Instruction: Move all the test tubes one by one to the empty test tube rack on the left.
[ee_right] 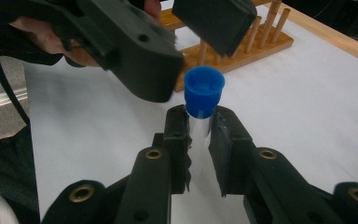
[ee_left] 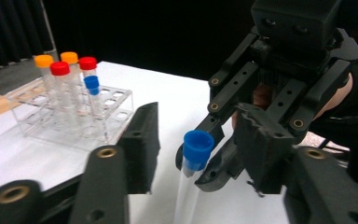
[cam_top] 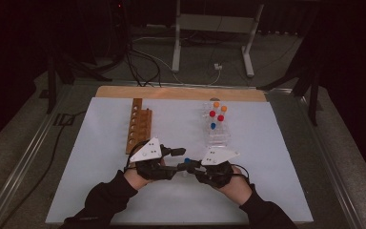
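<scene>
Near the front of the tabletop (cam_top: 267, 191), the right hand-held gripper (ee_right: 199, 135) was clamped on a blue-capped tube (ee_right: 203, 93). The left hand-held gripper (ee_left: 214, 140) stood apart around the cap, not pressing it.

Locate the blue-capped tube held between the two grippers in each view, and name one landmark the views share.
High view: blue-capped tube, low centre, between both grippers.
Left gripper view: centre, in the facing gripper's jaws.
Right gripper view: centre, upright in its own jaws.
Shared landmark: white table sheet.

Black two-jaw left gripper (cam_top: 177, 152) and right gripper (cam_top: 190, 166), each topped by a grey three-cornered plate. Brass-ringed screw holes along black fingers (ee_right: 177, 140). Dark long sleeves (cam_top: 106, 198); thin black cables trailing.
</scene>
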The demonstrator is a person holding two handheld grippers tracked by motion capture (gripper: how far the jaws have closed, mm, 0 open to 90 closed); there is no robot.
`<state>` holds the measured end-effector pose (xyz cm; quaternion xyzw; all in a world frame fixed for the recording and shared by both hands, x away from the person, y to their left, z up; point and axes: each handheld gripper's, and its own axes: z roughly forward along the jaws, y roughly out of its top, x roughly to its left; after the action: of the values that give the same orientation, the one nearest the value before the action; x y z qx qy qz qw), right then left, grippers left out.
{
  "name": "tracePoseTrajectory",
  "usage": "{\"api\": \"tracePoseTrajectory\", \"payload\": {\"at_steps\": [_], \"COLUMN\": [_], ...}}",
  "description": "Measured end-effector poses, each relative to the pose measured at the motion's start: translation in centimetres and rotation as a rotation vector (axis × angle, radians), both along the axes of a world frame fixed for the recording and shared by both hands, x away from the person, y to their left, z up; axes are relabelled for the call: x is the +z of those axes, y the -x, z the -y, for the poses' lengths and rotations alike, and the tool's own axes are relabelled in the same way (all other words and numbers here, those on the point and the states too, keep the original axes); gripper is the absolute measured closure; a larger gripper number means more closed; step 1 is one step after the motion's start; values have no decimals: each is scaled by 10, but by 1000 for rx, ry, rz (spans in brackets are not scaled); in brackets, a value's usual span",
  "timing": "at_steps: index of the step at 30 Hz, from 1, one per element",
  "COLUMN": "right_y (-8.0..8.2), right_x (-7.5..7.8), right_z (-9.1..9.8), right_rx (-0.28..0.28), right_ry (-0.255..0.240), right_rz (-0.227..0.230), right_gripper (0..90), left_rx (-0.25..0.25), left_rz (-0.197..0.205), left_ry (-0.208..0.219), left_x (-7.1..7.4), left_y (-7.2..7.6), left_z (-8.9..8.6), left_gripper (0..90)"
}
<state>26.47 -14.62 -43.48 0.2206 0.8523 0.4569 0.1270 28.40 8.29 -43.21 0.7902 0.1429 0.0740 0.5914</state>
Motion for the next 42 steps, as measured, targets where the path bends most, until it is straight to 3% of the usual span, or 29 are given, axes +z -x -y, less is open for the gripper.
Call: {"api": "tracePoseTrajectory", "payload": {"at_steps": [6, 14, 22, 27, 34, 35, 37, 42], "right_y": [0, 0, -2, -4, -7, -7, -7, -7], "right_x": [0, 1, 1, 1, 0, 0, 2, 4], "right_z": [0, 1, 2, 4, 10, 10, 12, 15], "right_rx": [2, -4, -14, -28, -76, -76, -100, -78], "right_ry": [3, 0, -17, -30, -84, -84, -114, -149], "right_rz": [2, 2, -5, 2, 24, 24, 27, 20], "right_gripper": [771, 770, 762, 651, 223, 223, 141, 56], "left_rx": [1, 3, 18, 24, 53, 60, 76, 112], "left_rz": [0, 5, 28, 31, 31, 27, 22, 29], "left_ry": [-38, -58, -71, -77, -68, -64, -59, -71], "left_x": [-2, -3, 0, 5, 15, 17, 20, 29], "left_y": [-1, 0, 0, -3, -11, -13, -16, -25], "left_z": [6, 7, 9, 6, -8, -10, -16, -29], "left_gripper": [636, 753, 771, 772, 773, 773, 773, 772]}}
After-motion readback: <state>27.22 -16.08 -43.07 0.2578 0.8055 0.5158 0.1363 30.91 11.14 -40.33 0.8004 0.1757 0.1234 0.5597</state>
